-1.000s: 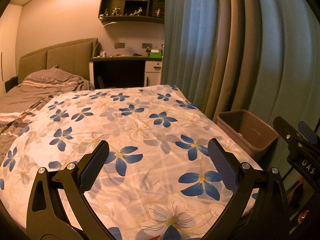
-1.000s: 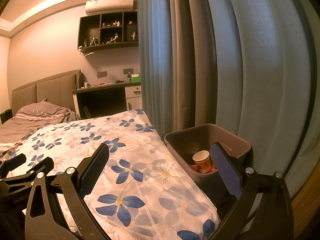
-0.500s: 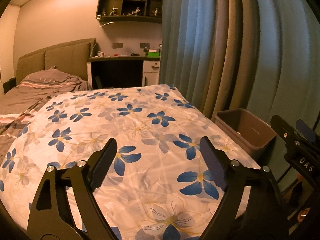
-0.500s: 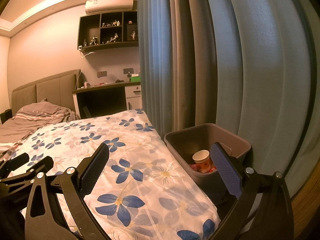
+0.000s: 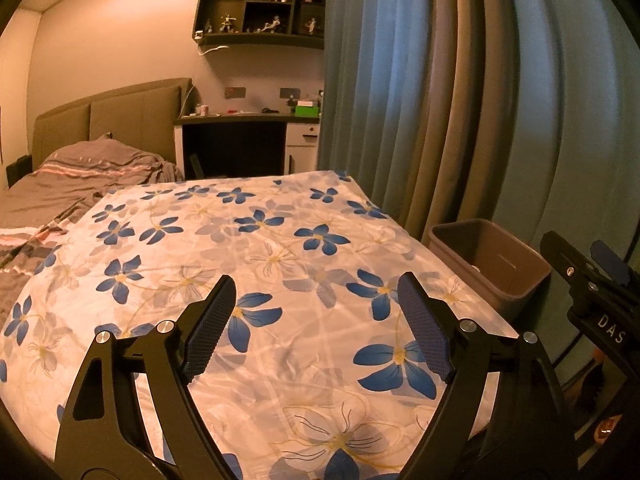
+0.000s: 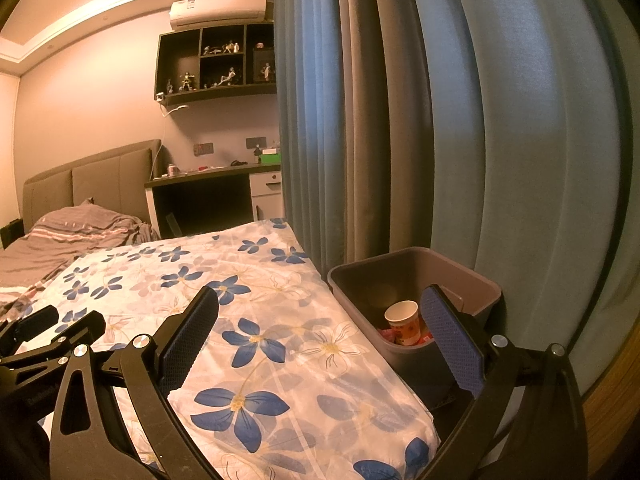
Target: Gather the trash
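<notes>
Both sets of tongs hang over the bed (image 5: 168, 264) with their jaws apart and nothing between them: the left tongs (image 5: 316, 320) above the flowered cover, the right tongs (image 6: 320, 344) nearer the bin (image 6: 456, 268).

The main risk from here, as I judge it, is simply finding nothing to pick up. No loose trash shows on the flowered cover (image 6: 256, 280) in either view, so a sweep with the tongs would likely pinch the soft fabric and drag it toward the bin instead. A second risk lies at the bin itself: it stands tight between the edge of the bed and the curtain (image 6: 520, 128), and the right tongs are close beside its rim. A careless swing could knock it, tip it, or catch the curtain folds.

The trash that can be seen is already in the bin. A paper cup (image 6: 402, 318), white inside with an orange and red printed wall, stands roughly upright near the bin's front wall. Beside the cup's foot lies something pink and red, perhaps wrappers; it is too hidden to name. From the left wrist view only a pale speck of the bin's contents shows.
</notes>
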Demonstrator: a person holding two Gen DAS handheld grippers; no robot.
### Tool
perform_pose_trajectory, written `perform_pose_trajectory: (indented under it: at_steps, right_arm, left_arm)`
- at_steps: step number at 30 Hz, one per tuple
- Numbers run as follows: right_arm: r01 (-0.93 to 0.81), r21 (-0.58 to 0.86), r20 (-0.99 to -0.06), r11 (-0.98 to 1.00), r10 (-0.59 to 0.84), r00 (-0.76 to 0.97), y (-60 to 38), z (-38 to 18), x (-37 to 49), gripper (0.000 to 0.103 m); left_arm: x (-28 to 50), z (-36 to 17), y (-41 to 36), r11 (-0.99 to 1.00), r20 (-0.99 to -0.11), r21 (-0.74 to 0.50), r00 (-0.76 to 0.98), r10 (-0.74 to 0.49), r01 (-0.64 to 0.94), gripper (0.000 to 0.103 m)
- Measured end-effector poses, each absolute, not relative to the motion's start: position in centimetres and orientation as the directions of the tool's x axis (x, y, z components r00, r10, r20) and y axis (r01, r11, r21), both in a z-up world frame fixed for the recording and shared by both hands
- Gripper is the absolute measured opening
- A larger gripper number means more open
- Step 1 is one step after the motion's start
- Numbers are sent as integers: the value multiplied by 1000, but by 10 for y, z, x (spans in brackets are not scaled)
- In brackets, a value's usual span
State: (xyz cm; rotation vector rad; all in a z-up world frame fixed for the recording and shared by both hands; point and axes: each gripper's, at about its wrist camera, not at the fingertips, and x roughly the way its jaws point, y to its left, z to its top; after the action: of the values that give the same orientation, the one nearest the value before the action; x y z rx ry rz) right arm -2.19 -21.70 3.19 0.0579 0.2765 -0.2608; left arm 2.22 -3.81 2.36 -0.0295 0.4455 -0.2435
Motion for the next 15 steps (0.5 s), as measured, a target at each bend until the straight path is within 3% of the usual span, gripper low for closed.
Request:
perform_pose_trajectory:
  at_steps: [15]
  right_arm:
    - [266, 25, -274, 964, -250, 929, -216, 33, -23, 97]
  left_arm:
    - [23, 23, -36, 971, -423, -83, 874, -239, 225, 83]
